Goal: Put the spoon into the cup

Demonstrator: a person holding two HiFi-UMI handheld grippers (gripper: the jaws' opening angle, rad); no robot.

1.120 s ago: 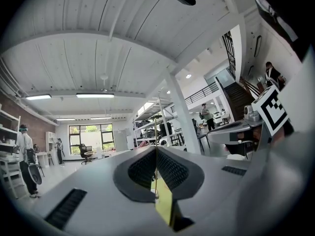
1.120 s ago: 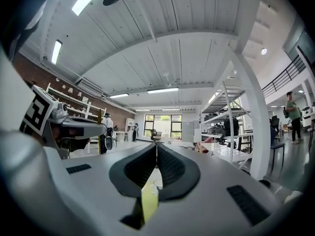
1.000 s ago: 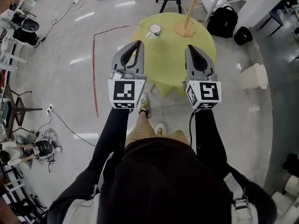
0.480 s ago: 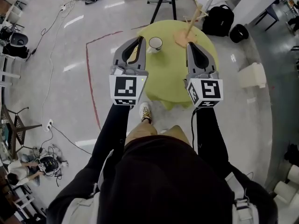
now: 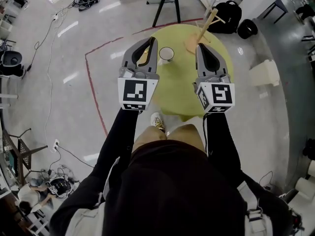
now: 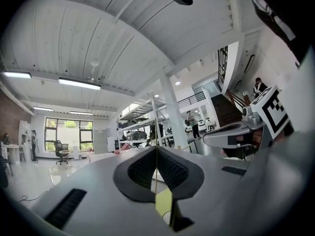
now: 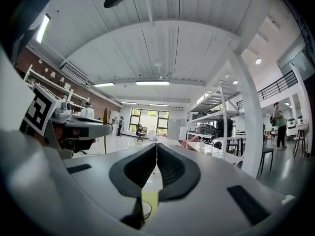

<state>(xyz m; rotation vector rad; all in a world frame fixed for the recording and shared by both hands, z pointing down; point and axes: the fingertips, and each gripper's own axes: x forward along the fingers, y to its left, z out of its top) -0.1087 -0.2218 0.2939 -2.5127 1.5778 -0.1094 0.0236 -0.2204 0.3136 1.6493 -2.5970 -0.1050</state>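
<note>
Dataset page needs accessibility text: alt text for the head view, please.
Seen from above, a person in black sleeves holds the left tongs and right tongs, both shut, out toward a round yellow-green table bearing a white cup and a wooden stand. Grey floor with a red tape line surrounds it.

We log round yellow-green tabletop (image 5: 179, 85) w/ wooden stand (image 5: 194, 44) on its far side. Floor: red tape line (image 5: 93, 97) at left, black backpack (image 5: 226, 16) beyond tabletop, white box (image 5: 263, 73) at right.
</note>
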